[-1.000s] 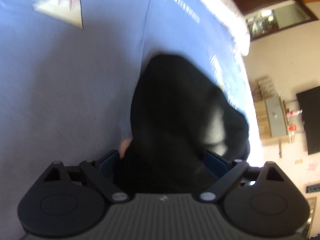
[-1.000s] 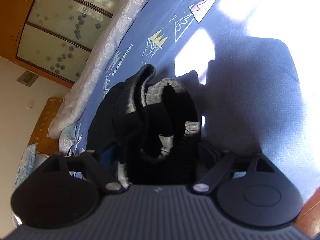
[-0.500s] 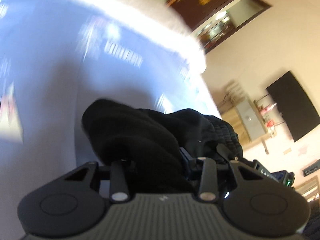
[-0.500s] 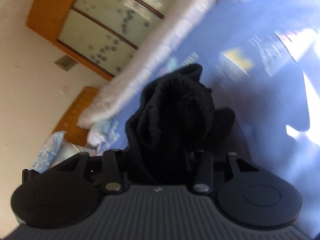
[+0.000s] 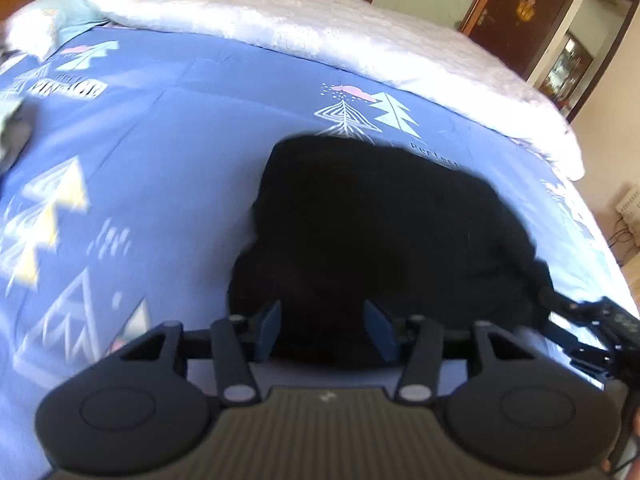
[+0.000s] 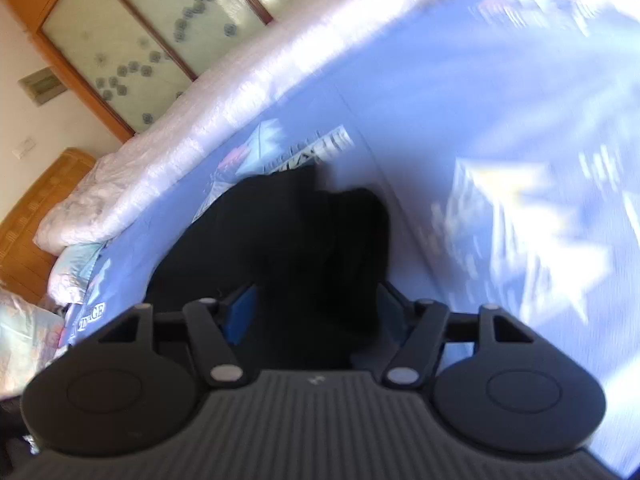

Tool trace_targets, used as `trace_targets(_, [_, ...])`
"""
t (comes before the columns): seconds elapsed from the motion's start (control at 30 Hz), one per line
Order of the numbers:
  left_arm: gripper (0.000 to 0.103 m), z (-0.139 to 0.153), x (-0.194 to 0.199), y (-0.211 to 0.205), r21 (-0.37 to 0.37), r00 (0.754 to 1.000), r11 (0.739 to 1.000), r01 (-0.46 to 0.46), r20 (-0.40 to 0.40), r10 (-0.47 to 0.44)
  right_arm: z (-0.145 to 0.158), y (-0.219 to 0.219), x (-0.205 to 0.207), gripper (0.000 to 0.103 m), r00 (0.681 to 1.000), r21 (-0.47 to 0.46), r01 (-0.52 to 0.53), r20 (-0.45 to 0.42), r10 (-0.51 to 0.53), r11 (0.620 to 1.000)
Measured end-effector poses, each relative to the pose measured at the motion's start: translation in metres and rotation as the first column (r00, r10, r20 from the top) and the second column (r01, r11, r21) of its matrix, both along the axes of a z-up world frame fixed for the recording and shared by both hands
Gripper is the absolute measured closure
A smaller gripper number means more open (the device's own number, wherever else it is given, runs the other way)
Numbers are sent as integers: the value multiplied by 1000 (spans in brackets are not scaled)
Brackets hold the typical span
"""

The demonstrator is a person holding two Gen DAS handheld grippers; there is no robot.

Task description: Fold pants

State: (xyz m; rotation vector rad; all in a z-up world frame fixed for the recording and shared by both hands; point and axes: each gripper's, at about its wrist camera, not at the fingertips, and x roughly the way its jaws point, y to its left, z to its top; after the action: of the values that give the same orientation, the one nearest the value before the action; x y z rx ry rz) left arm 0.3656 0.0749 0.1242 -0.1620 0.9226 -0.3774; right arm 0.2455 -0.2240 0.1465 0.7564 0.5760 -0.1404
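Left wrist view: black pants [image 5: 384,232] are bunched on the blue bedspread [image 5: 168,152], gripped by left gripper [image 5: 326,330] and right gripper [image 6: 316,312], folding judged midway.

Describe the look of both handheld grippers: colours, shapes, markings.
The left gripper and right gripper match: a ribbed dark grey body with a small pale logo, two round black discs, black linkage bars with silver pivots, and blue finger pads.

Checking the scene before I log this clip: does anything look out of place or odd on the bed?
Nothing stands out. The black pants lie bunched on the blue bedsheet, with fabric between the fingers of the left gripper and right gripper.
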Motion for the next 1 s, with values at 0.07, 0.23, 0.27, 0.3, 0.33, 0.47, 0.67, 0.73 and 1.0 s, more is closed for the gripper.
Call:
trace_targets(0.07, [42,-4,-31,6,44,1000,999,-13,10,12,11,15,-34,35,999,-50,-33,14,33,998])
trace_targets(0.23, [42,11,-107,19,127,999,991,39,-29,-36,43,64,-103,34,994,-170,-108,-36,103,980])
trace_targets(0.27, [42,17,-123,16,151,998,987,56,-27,-53,48,76,-115,31,993,-205,-120,-41,114,971])
trace_targets(0.3, [41,23,-138,15,172,997,982,73,-25,-70,51,89,-125,29,991,-237,-131,-51,122,963])
trace_targets(0.33, [41,29,-155,20,183,996,979,86,-21,-84,54,98,-135,24,990,-261,-140,-65,128,955])
trace_targets(0.47, [30,48,-192,29,162,996,983,88,11,-91,58,117,-166,17,991,-268,-130,-77,114,954])
trace_targets(0.67, [28,60,-237,41,143,995,987,79,43,-86,52,133,-211,15,993,-258,-59,-110,32,964])
trace_targets(0.73, [27,63,-251,44,148,994,986,75,63,-85,52,137,-222,15,994,-238,-38,-109,12,970])
trace_targets(1.0, [17,80,-295,56,165,985,984,64,149,-89,73,169,-257,13,1000,-270,-18,-28,11,963])
